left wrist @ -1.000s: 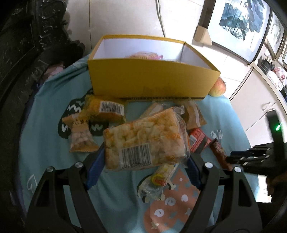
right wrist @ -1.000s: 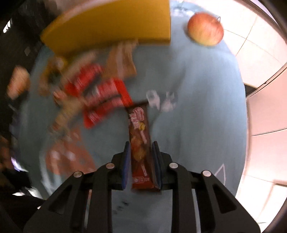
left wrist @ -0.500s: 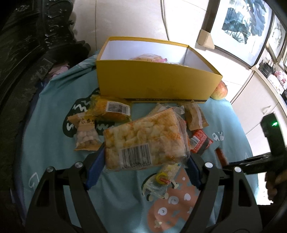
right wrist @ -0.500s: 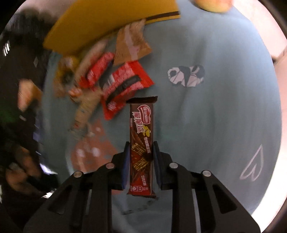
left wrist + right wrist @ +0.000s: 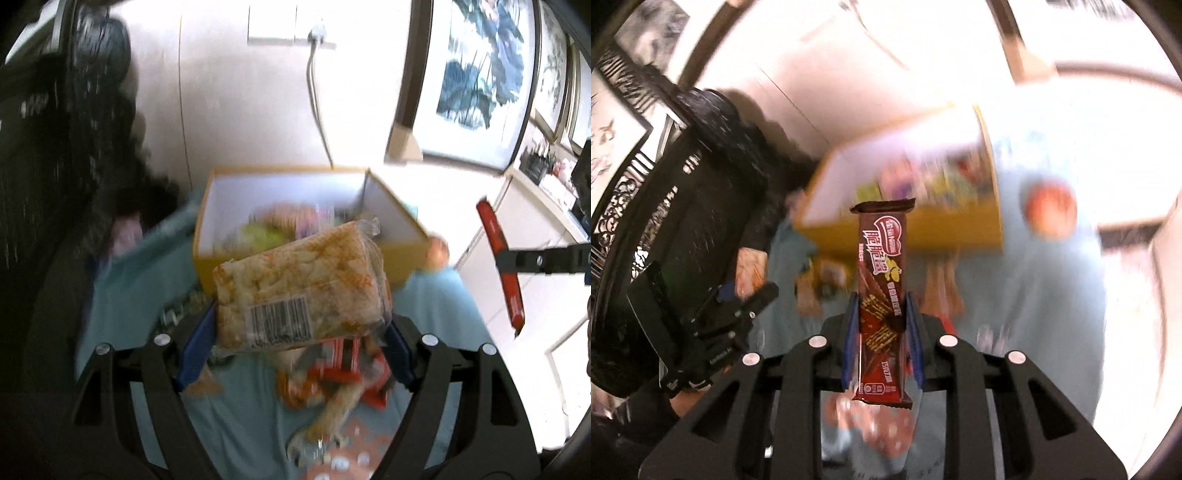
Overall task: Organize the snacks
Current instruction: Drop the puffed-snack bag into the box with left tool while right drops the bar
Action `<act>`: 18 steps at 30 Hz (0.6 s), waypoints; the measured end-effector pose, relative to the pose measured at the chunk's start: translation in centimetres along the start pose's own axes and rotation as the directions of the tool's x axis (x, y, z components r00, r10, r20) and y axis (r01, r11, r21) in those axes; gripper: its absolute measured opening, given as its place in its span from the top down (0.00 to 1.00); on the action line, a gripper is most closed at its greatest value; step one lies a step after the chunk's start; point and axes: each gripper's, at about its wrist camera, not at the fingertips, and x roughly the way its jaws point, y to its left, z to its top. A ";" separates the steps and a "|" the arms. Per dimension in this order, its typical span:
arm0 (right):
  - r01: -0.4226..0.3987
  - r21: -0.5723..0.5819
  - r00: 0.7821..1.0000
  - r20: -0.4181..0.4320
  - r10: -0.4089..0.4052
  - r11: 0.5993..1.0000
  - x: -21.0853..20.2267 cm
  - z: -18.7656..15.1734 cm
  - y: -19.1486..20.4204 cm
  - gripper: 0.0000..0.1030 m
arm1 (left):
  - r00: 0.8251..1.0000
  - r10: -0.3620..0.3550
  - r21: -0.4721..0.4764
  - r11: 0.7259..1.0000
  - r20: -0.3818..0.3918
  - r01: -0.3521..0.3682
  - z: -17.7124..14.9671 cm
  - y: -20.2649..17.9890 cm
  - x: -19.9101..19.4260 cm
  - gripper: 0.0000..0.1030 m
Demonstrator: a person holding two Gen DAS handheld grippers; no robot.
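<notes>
Snacks: left tongs (image 5: pixel 295 332) grip cracker pack (image 5: pixel 301 286), right tongs (image 5: pixel 882 332) grip wafer bar (image 5: pixel 882 291); both could slip short of box (image 5: pixel 295 236) mid-swing.

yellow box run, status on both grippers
Left gripper shut on clear bag of orange puffed snacks. Right gripper shut on brown wafer bar. Both lifted short of open yellow cardboard box. Nothing blocking.

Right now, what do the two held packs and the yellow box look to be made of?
Big snack pack in the left hand-held gripper: clear, glossy plastic film; the pieces show through, with a printed barcode. Chocolate bar in the right hand-held gripper: shiny printed wrapper, probably plastic or foil. Yellow box: apparently matte cardboard, with thin, straight walls, white inside.
</notes>
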 end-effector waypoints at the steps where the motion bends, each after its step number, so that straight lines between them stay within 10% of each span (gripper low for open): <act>1: 0.011 -0.022 1.000 0.020 -0.011 1.000 -0.5 1.4 0.4 0.77 | 1.000 0.003 0.001 1.000 0.016 -0.003 1.6 -0.1 0.1 0.23; 11: 0.132 -0.136 0.980 0.169 -0.109 0.982 0.8 14.3 3.7 0.76 | 0.991 0.029 0.034 0.999 0.128 -0.034 15.0 -0.9 2.3 0.22; 14: 0.227 -0.154 0.965 0.167 -0.201 0.961 3.8 16.7 3.2 0.41 | 0.996 0.051 0.047 0.997 0.073 -0.054 16.9 -0.7 6.0 0.09; 18: 0.232 -0.143 0.967 0.144 -0.212 0.962 6.0 15.8 2.2 0.36 | 0.997 0.077 0.048 0.996 0.025 -0.078 15.7 0.4 8.1 0.07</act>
